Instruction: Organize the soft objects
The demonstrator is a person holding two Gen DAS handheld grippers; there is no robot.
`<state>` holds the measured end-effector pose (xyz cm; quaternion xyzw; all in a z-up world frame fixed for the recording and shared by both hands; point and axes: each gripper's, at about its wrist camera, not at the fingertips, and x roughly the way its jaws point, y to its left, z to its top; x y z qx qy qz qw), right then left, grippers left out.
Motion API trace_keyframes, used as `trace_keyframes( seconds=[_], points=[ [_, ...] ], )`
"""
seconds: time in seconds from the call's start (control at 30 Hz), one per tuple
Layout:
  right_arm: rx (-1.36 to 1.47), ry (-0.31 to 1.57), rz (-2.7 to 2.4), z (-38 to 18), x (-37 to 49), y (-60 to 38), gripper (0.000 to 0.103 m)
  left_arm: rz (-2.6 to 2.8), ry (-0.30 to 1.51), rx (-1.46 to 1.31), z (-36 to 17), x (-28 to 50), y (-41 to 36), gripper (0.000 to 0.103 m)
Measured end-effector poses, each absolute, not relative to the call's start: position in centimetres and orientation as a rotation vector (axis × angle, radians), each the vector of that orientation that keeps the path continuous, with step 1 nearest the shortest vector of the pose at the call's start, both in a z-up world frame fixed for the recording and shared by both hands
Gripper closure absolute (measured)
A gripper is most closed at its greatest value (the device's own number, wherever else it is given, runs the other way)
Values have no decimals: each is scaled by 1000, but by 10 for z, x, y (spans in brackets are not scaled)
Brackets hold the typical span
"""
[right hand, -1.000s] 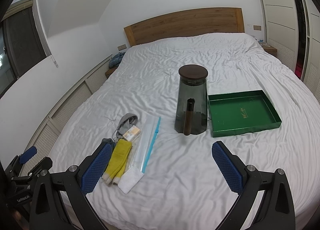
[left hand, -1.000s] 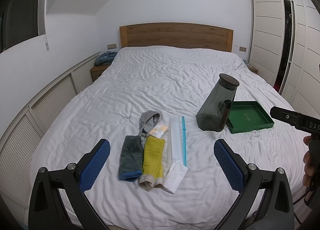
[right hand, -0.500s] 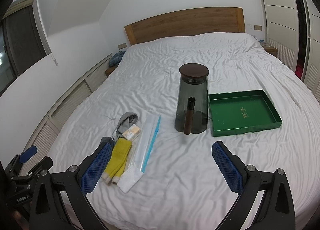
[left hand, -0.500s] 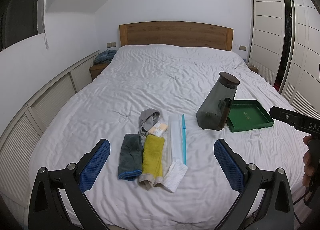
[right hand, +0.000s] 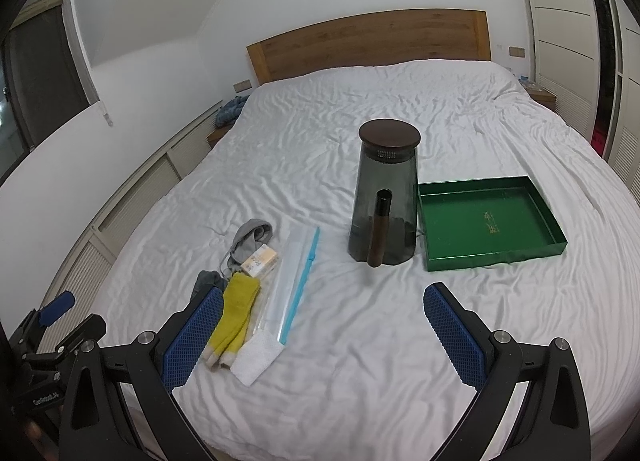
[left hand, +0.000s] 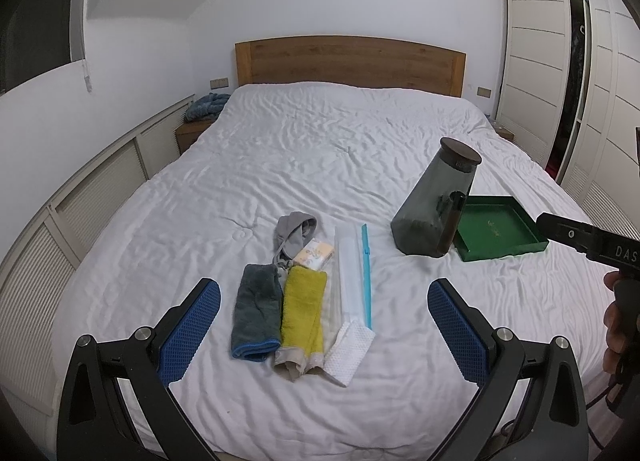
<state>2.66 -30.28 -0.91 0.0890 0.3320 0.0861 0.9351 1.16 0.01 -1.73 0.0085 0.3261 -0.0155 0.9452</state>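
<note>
Left wrist view looks down a white bed (left hand: pixel 304 165) from its foot. The left gripper (left hand: pixel 324 325) hangs above the near edge with its blue pads spread wide and nothing between them. Just beyond it lies a row of soft things, side by side and touching: a folded grey cloth (left hand: pixel 256 313), a folded yellow cloth (left hand: pixel 302 313), a clear zip bag (left hand: pixel 354 273) with a blue strip, and a white textured cloth (left hand: pixel 349 349). Behind them sit a crumpled grey sock (left hand: pixel 294 231) and a small yellow packet (left hand: pixel 314 255). To the right stand a dark lidded jug (left hand: pixel 434 209) and an open green tray (left hand: pixel 498 227), touching.

From the right wrist view, the right gripper (right hand: pixel 322 333) is likewise wide open and empty, hovering nearer the jug and tray.

The cloths look light, limp and easily unfolded; pinching a folded edge across all layers seems safest. The zip bag is probably slippery.

Compared with one second ago, almost nothing differs: both views have shifted only slightly, and every item lies where it did.
</note>
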Motion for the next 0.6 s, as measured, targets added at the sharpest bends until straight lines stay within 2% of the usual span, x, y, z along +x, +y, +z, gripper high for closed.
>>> trace_keyframes(
  seconds=[0.6],
  points=[
    [184, 686, 174, -11, 30, -304, 1, -31, 669, 19, -17, 15, -1, 1]
  ],
)
